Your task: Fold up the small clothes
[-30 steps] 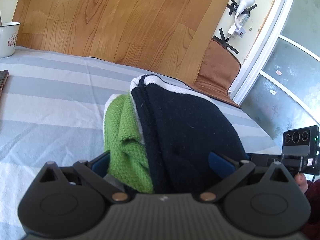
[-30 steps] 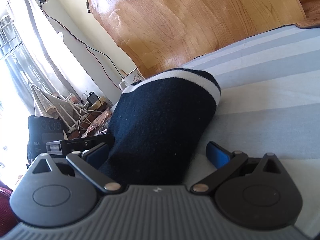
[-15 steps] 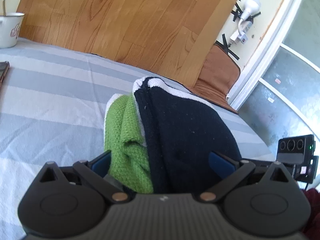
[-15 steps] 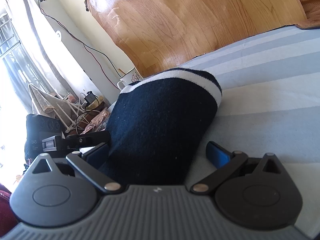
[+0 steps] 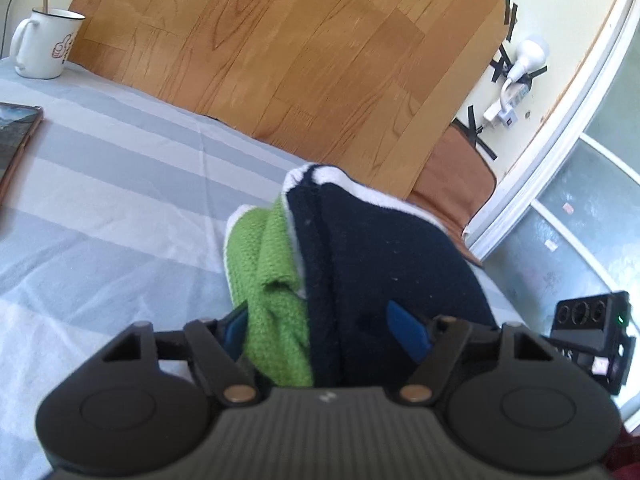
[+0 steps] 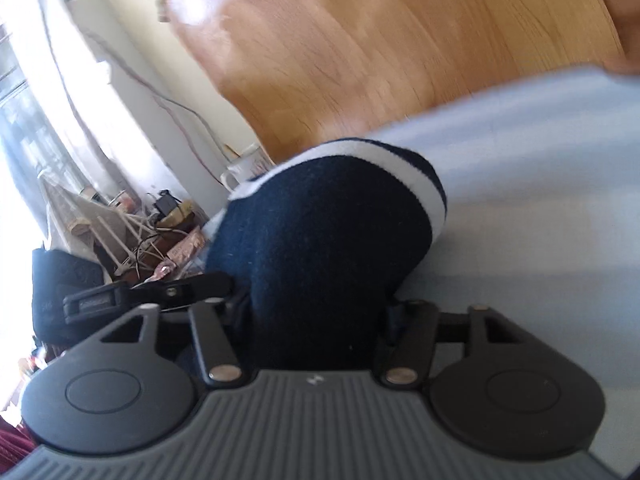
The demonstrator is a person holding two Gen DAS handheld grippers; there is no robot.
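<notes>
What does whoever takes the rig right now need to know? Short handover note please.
Left claw: jaws have just been closing around the bunched clothes, the green knit piece against one blue pad and the navy piece against the other.
Right claw: jaws have just been closing on the navy, white-striped end; its pads are hidden by the cloth.
The bundle rests on the striped sheet.
Done: both ends taken in.
Left: judging by the loose bunching, the fold and flat lay-down are not yet done.
</notes>
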